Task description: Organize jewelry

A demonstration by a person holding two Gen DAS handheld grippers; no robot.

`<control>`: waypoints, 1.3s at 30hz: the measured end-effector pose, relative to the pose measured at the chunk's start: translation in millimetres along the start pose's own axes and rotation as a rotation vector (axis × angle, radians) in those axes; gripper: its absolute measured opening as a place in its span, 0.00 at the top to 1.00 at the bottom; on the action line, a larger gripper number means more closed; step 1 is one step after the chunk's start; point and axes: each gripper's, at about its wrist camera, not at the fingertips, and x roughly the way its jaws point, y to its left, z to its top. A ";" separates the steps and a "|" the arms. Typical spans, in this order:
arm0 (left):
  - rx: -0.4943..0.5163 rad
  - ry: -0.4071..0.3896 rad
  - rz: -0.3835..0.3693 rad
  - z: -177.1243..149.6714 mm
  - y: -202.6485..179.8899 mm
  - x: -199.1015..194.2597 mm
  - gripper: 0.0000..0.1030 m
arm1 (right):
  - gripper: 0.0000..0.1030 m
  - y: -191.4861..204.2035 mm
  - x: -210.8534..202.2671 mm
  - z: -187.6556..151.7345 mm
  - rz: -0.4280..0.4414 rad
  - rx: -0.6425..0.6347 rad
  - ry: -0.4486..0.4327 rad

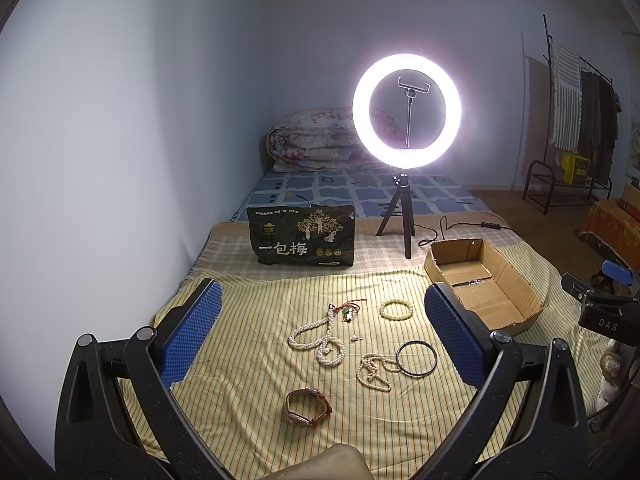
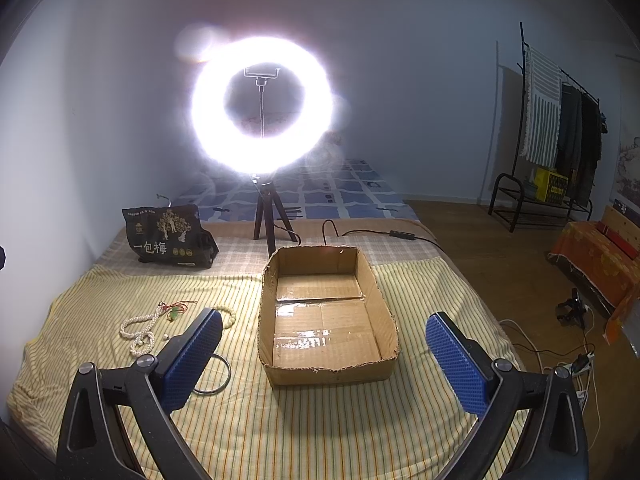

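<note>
My left gripper (image 1: 320,344) spread wide, empty, lower centre over white pearl necklace (image 1: 316,340) for pickup | my right gripper (image 2: 324,356) spread, empty, framing empty brown cardboard box (image 2: 384,308) as drop spot

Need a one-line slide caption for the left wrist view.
Open left claw over pearl strands, bangle and watch; empty box to the right.

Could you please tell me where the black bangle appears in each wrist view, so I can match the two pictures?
Left wrist: the black bangle lies flat right of centre, touching the pearl necklace.
Right wrist: the black bangle is lower left, partly hidden behind the right gripper's left finger.
Shared landmark: the cardboard box, to the bangle's right.
</note>
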 end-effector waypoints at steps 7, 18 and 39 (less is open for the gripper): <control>0.000 0.000 0.000 0.1 0.0 -0.1 0.00 | 0.00 -0.1 -0.1 0.1 0.000 0.000 0.000; 0.000 0.002 0.001 -1.1 -0.7 -0.2 0.00 | 0.00 2.8 1.3 -0.2 0.003 -0.005 0.009; -0.024 0.164 0.022 -15.4 22.3 35.2 0.00 | 0.00 24.6 29.2 -8.1 0.063 -0.063 0.167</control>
